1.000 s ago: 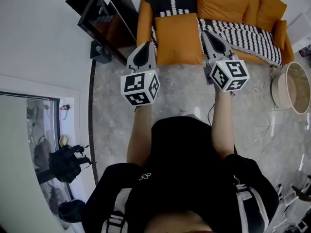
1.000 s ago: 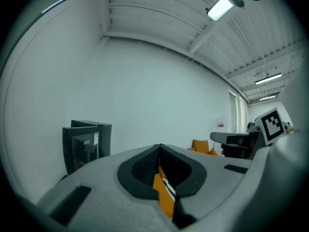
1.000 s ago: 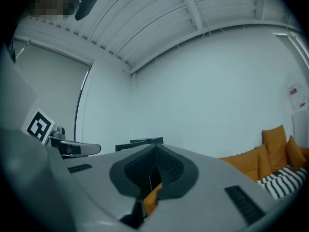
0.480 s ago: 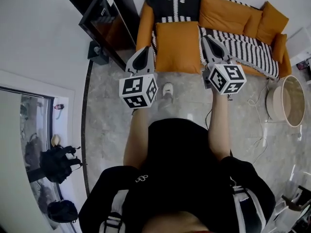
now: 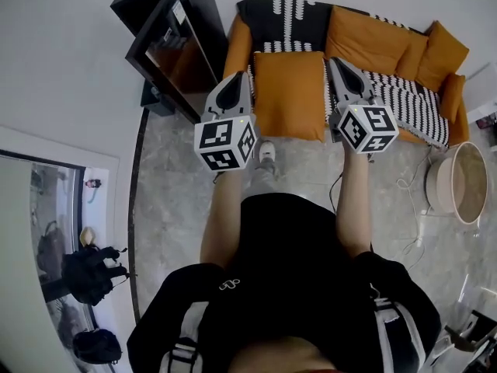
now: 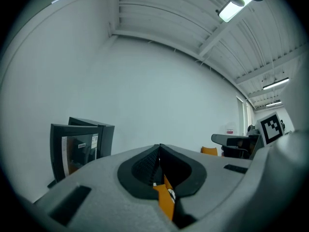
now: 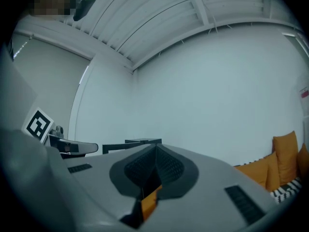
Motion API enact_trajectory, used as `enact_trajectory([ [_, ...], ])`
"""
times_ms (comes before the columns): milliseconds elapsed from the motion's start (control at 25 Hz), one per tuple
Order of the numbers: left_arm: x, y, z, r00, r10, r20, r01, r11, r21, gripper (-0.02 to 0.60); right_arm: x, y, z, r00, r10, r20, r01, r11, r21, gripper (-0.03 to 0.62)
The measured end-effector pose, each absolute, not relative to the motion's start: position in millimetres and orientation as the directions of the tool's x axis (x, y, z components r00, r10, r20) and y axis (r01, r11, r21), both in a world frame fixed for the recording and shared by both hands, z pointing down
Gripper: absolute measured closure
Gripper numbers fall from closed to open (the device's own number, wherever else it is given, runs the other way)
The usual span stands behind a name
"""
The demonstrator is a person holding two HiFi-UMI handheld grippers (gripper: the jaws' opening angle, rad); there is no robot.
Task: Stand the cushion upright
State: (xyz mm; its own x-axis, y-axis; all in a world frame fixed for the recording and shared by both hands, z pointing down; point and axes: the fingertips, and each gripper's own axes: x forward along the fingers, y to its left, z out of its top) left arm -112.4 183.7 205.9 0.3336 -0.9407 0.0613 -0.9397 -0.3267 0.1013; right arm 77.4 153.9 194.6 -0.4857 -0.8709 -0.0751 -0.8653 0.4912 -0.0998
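**Head view.** Orange cushion (image 5: 289, 95) lying flat, face up, on the left part of the seat of the sofa (image 5: 237, 45); not upright. Black-and-white striped throw (image 5: 404, 92) on the seat to its right. Orange back cushions (image 5: 365, 41) propped along the sofa back. Left claw (image 5: 235, 78) held level just beside the cushion's left edge. Right claw (image 5: 338, 62) held level just beside its right edge. Cushion between the two; contact with either not determinable. Black cabinet (image 5: 167, 41) against the wall, left of the sofa. Round pale basket (image 5: 458, 181) on the floor, right of the sofa. One shoe (image 5: 266, 152) on the grey stone floor (image 5: 171, 200), in front of the cushion.

**Left gripper view.** Claw closed, pads met tip to tip, nothing gripped. Sliver of orange visible through the slot below the pads. Black cabinet at left against a pale wall. Lit ceiling lamp (image 6: 234, 8) at upper right. Right claw alongside at the right edge.

**Right gripper view.** Claw closed, pads together, nothing between them. Orange sliver below the pads here too. Back cushions at lower right; left claw at the left edge.
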Motion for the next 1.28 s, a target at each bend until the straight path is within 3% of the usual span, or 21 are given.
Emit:
enact_trajectory([
  [240,-106,108,214,0.358,-0.931,0.078,-0.93,-0.347,0.12,0.572,80,89,205,-0.473,-0.879,-0.051,-0.874,0.476,-0.096,0.583],
  [800,-87,-82,273,0.459,-0.852,0.253,-0.888,-0.433,0.154,0.572,90,-82,266,-0.382,-0.92,0.086,-0.914,0.363,-0.181,0.583],
  [1280,-70,-179,323,0.538,-0.77,0.343,-0.843,-0.486,0.23,0.572,121,-145,304,-0.273,-0.938,0.213,-0.955,0.236,-0.18,0.583],
])
